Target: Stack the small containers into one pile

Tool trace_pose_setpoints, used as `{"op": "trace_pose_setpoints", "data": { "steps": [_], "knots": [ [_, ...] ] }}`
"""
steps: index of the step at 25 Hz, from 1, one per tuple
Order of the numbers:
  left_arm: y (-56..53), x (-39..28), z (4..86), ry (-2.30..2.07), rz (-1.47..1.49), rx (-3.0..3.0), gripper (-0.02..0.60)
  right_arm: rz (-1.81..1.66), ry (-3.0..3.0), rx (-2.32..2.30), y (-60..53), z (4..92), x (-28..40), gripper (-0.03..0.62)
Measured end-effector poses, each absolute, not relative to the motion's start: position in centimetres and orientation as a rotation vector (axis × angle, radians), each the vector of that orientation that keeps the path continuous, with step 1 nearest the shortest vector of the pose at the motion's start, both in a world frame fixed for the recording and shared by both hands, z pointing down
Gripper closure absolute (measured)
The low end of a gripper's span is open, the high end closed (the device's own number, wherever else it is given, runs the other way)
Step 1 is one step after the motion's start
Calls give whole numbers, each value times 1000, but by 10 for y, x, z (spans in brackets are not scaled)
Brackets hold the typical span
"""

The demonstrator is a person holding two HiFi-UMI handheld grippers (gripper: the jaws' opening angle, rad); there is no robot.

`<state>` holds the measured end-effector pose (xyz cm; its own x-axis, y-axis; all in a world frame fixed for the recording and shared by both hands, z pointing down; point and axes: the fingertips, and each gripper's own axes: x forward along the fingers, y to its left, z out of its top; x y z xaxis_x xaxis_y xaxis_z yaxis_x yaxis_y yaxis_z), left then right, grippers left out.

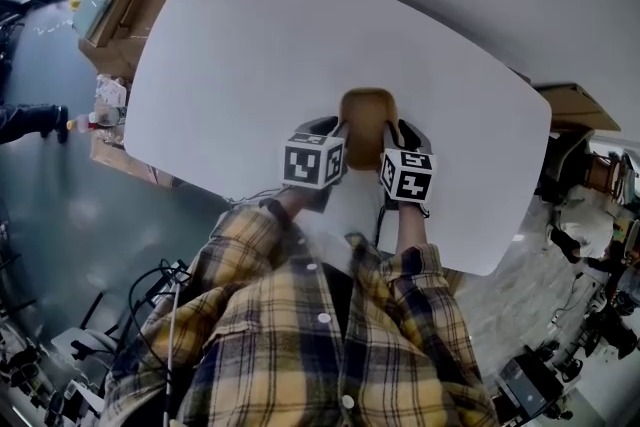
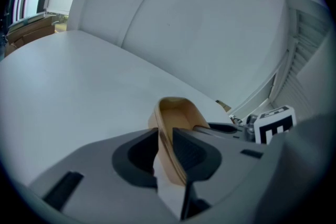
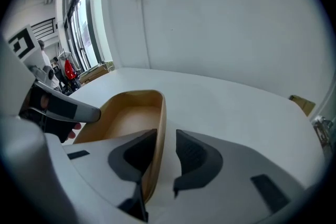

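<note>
Jaws, left: the left gripper (image 2: 166,138) is pinched shut on the left wall of the container (image 1: 367,111).
Jaws, right: the right gripper (image 3: 166,139) is held apart; the container's right wall is seen between the pads, with a gap on one side.
Look: light brown like wood, shallow, open on top, corners rounded.
Place: the container is on the white table (image 1: 240,65), near the front edge, about the middle.

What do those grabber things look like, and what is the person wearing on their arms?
The left gripper and right gripper are pale grey shells with dark ribbed pads inside. Each carries a white cube printed with black square markers. A dark cable trails from the right one. The sleeves are yellow-and-navy check.
</note>
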<state>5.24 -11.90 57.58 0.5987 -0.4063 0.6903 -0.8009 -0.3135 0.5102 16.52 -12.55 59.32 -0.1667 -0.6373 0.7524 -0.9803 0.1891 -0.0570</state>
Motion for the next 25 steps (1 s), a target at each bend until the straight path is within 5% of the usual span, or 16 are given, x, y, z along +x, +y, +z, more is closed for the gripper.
{"op": "trace_pose_setpoints", "data": {
  "steps": [12,25],
  "knots": [
    [-150,39,524,-992,323,2045,514,846,-2059,1621,-135,512,159,459],
    [-166,21,380,-990,93,2547,505,452,-2410,1635,-149,359,95,459]
  ]
}}
